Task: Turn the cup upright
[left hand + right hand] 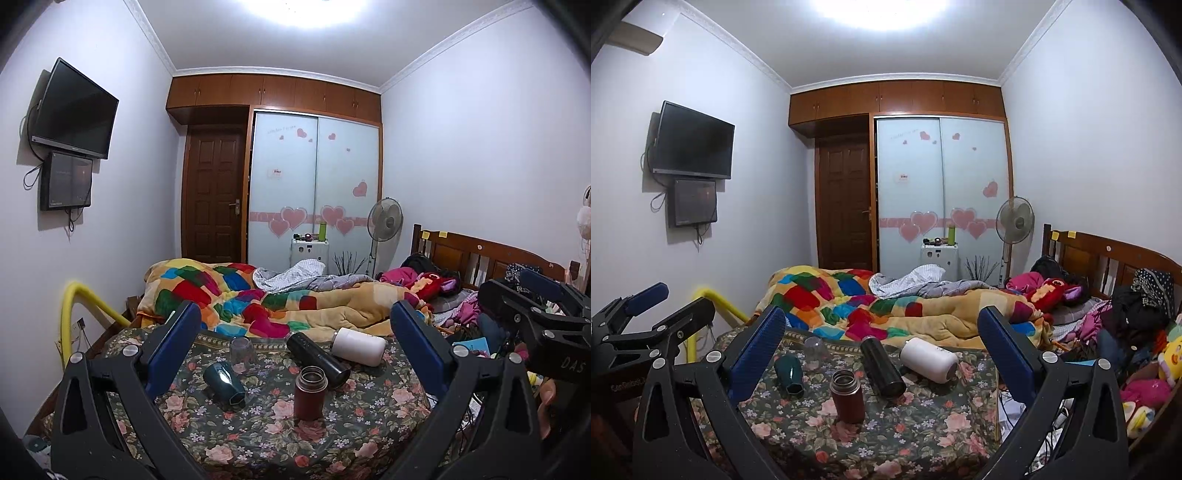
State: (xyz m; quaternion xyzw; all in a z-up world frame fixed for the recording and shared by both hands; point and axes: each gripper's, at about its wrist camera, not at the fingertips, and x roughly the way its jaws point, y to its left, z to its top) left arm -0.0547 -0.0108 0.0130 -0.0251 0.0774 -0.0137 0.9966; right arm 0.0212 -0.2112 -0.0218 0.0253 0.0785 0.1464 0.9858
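Left wrist view, five cups point(310, 393) on bedspread point(258, 435), both hand-held grippers point(295, 339) apart.

The bed cover point(258, 424) is showing pink and white flowers on dark green. The standing bottle point(310, 393) is looking dark red with a silver rim. The long bottle point(317, 360) is looking black, and the fat bottle point(356, 346) is looking white. The cup point(224, 380) on its side is looking dark blue-green. The blanket point(236, 299) is showing red, blue, green and orange patches on yellow. The gripper fingers point(173, 347) are wearing blue pads on black frames. The closet doors point(314, 184) are showing pink hearts on pale blue.
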